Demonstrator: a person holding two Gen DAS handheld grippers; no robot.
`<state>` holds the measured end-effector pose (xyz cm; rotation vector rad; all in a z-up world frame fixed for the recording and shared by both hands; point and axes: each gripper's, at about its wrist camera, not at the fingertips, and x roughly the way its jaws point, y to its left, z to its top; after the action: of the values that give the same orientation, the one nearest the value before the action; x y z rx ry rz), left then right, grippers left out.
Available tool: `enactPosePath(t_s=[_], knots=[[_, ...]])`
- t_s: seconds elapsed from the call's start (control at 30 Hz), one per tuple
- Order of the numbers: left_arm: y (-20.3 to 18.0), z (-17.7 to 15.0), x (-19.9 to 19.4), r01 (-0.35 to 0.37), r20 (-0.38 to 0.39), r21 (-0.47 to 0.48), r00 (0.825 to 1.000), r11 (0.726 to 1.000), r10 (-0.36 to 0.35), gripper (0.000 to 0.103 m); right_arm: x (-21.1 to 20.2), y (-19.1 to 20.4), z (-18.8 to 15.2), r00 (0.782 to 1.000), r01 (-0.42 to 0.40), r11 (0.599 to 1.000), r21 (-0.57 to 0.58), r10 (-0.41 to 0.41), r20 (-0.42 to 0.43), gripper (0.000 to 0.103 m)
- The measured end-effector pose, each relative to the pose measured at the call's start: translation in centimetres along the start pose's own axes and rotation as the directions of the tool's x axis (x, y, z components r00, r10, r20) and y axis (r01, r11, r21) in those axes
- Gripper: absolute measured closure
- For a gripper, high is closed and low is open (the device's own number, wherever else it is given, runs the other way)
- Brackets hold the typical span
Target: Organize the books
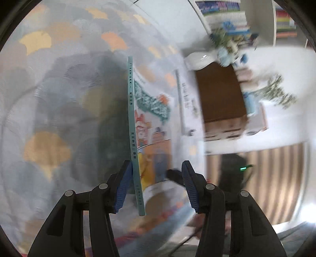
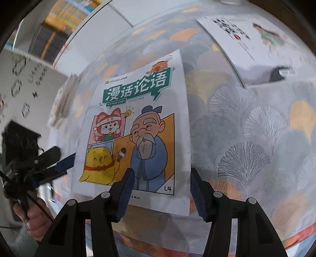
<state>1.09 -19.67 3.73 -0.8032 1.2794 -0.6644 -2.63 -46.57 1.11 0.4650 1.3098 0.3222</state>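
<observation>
A thin comic book [image 2: 138, 122] with a teal title banner and a cartoon old man lies cover-up on the fan-patterned tablecloth [image 2: 256, 128]. My right gripper [image 2: 162, 172] is open over its lower right corner, one finger in front of the cover, the other just past the book's right edge. In the left wrist view the same book [image 1: 134, 126] shows its teal spine. My left gripper [image 1: 157, 164] is open around that edge, the left pad against the spine and the right pad clear of the cover. From the right wrist view, the left gripper [image 2: 63, 164] sits at the book's left edge.
A second white book [image 2: 246, 43] with a QR code lies at the far right of the cloth. Shelves of coloured books [image 1: 223, 8] stand behind the table. A hand [image 2: 33, 219] holds the left gripper's handle. Striped flooring [image 1: 276, 178] shows beyond the table edge.
</observation>
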Motion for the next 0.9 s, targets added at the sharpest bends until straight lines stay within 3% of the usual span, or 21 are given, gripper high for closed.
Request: enactPosePath(t_s=[0.07,0.13,0.2,0.3,0.43,0.5,0.7,0.77,0.9], knots=[[0.1,0.0,0.7,-0.054,-0.003,0.007,0.999,0.999,0.054,0.064,-0.2,-0.6,0.1,0.999,-0.032,0.999,0.02,0.032,-0.001,0.048],[0.3,-0.2,1.8,-0.167,-0.018,0.038,0.986,0.985,0.168,0.073,-0.3,-1.1,0.1,0.998,-0.058,0.997,0.053,0.058,0.003,0.048],[0.7,-0.6,2.9,-0.186,-0.045,0.034,0.981,0.982,0.187,0.094,-0.6,-1.7,0.0,0.997,-0.078,0.994,0.082,0.077,0.01,0.048],[0.7,-1.0,4.3,-0.198,-0.063,0.036,0.978,0.98,0.2,0.094,-0.9,-2.1,-0.1,0.996,-0.093,0.99,0.105,0.091,0.016,0.048],[0.1,-0.3,4.3,-0.075,-0.032,-0.046,0.997,0.996,0.073,0.094,-1.4,-3.7,0.1,0.987,-0.159,0.969,0.19,0.163,-0.006,0.048],[-0.1,0.4,3.8,0.003,-0.022,-0.093,1.0,0.996,-0.005,0.094,-1.5,-5.4,-0.1,0.967,-0.241,0.927,0.286,0.255,-0.012,0.046],[0.1,1.8,4.1,0.176,-0.015,-0.211,0.983,0.962,-0.183,0.093,-1.4,-9.5,-1.3,0.882,-0.442,0.756,0.483,0.463,0.082,0.04],[0.1,1.8,4.6,0.199,-0.015,-0.236,0.978,0.951,-0.208,0.093,-0.8,-9.9,-1.4,0.862,-0.472,0.719,0.51,0.498,0.096,0.04],[0.4,1.8,5.1,0.241,-0.016,-0.29,0.966,0.926,-0.256,0.092,-0.3,-9.2,-1.1,0.831,-0.526,0.684,0.505,0.54,0.135,0.04]])
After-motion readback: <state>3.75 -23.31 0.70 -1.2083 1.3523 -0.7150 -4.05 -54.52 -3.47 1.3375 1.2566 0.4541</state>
